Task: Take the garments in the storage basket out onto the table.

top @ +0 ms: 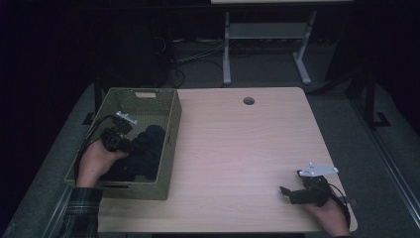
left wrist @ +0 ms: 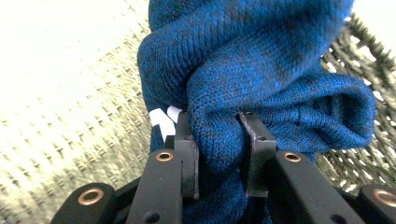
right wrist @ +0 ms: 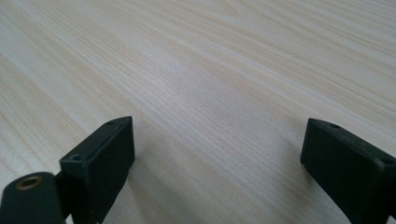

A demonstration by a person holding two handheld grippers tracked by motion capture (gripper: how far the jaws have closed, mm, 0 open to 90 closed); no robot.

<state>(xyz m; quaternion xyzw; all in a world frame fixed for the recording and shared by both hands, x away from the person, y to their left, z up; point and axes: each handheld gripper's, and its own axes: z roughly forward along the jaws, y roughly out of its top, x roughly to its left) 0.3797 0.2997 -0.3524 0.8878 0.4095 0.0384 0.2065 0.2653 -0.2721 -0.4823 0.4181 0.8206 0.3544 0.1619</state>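
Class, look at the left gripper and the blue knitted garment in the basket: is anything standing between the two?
Nothing visible does. The left gripper already has its jaws pinched on a fold of the blue knitted garment, inside the woven basket. The right gripper rests open over the table, well apart.

**Operator and Gripper Hardware: Appearance**

Left gripper (left wrist: 218,154): black jaws with flat, scuffed pads, copper-coloured rivets at the linkage pivots. Right gripper (top: 292,194): black body, grey three-cornered plate on top, trailing black cable. Left sleeve (top: 81,210): dark plaid fabric.
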